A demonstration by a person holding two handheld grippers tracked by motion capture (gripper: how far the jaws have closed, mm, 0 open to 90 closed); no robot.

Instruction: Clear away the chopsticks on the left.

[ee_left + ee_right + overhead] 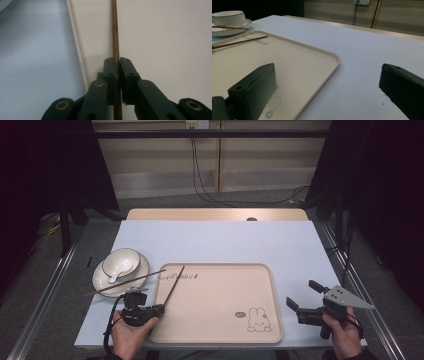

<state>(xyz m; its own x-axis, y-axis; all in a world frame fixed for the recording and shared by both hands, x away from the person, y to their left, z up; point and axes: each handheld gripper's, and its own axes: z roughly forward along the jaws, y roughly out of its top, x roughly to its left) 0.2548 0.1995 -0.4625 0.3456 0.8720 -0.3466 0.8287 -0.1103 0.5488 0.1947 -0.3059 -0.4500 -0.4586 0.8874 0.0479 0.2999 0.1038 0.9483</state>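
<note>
Beige rectangular plastic tray as reference: white ceramic bowl on white saucer lies left; one brown wooden chopstick apparently crosses its left rim.

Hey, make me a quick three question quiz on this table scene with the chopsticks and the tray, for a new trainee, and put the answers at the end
1. True or false: the left gripper is shut on a chopstick.
2. Where does the other chopstick lie? A) flat on the tray B) across the plate and bowl C) in the right gripper
3. What lies inside the bowl?

Key
1. True. In the left gripper view the jaws pinch the chopstick, which stretches out over the tray.
2. B. It lies across the plate left of the tray; the right gripper is open and holds nothing.
3. A white spoon.
</note>
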